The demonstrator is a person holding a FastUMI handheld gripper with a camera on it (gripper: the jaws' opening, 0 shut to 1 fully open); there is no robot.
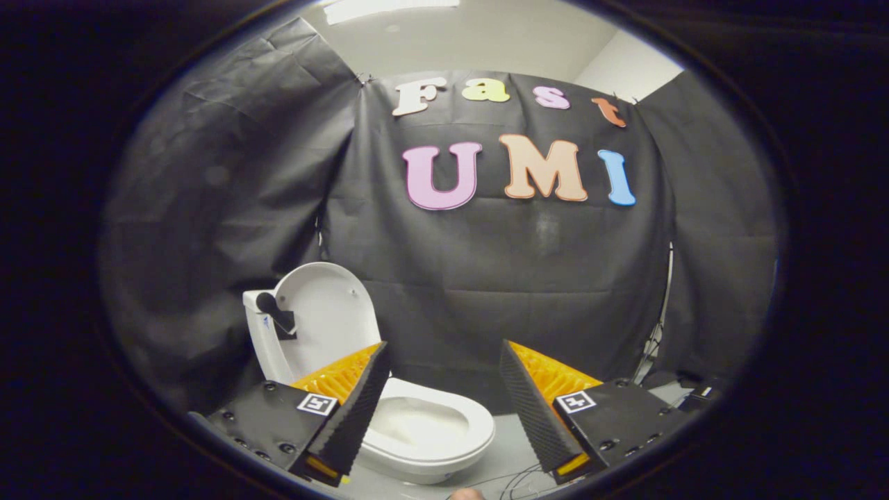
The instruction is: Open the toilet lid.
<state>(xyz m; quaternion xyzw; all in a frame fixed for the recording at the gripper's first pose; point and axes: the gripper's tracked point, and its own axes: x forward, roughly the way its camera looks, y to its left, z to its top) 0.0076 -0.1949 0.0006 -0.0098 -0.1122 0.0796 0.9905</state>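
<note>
A white toilet [424, 427] stands low ahead, a little to the left of my fingers' midline. Its lid [326, 319] is raised upright and leans back against the tank [267, 347]. A black handle [274, 316] sticks out at the lid's left side. The seat ring [472, 423] lies flat over the open bowl. My gripper [444, 364] is open, with nothing between its fingers. The left finger [358, 410] overlaps the bowl's left part and the right finger [531, 410] stands to the right of the toilet. The gripper touches neither lid nor seat.
Black cloth walls [528, 278] close in the booth behind and to both sides of the toilet. The grey floor [510, 455] runs to the right of the bowl, with thin cables [517, 479] on it near the fingers. Dark gear [694, 396] sits at the far right.
</note>
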